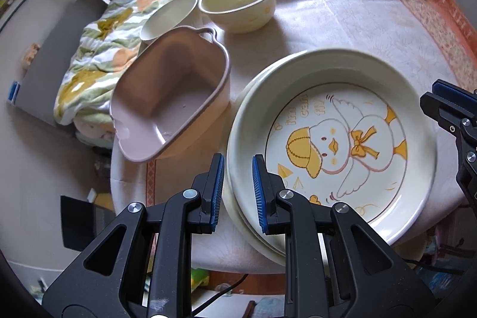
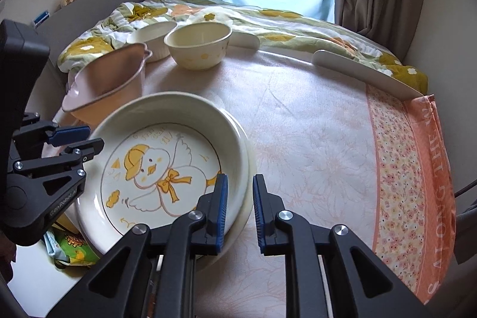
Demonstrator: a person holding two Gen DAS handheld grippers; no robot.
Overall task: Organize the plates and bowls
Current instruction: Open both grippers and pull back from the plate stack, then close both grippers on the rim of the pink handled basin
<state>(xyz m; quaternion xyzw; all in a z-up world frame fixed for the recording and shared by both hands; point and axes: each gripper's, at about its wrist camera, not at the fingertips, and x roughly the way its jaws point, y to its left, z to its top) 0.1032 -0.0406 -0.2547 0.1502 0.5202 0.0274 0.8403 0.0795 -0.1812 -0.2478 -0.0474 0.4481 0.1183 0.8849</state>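
Note:
A cream plate with a yellow duck drawing point(image 1: 334, 145) point(image 2: 161, 166) lies on top of a stack of plates point(image 1: 253, 231) point(image 2: 249, 198) at the table's near edge. My left gripper point(image 1: 237, 192) is open, its fingers either side of the stack's left rim; it also shows in the right wrist view point(image 2: 76, 140). My right gripper point(image 2: 240, 210) is open, straddling the stack's right rim; it also shows in the left wrist view point(image 1: 447, 106). A pink rectangular dish point(image 1: 170, 97) point(image 2: 110, 85), a cream bowl point(image 1: 238, 2) point(image 2: 198, 45) and a small white bowl point(image 1: 168, 17) point(image 2: 152, 35) stand behind.
The round table point(image 2: 313, 139) has a pale floral cloth with an orange border point(image 2: 417, 184). A flowered quilt point(image 2: 268, 20) lies on the bed behind, by curtains and a window. White table-edge guards point(image 2: 366, 73) sit at the far rim.

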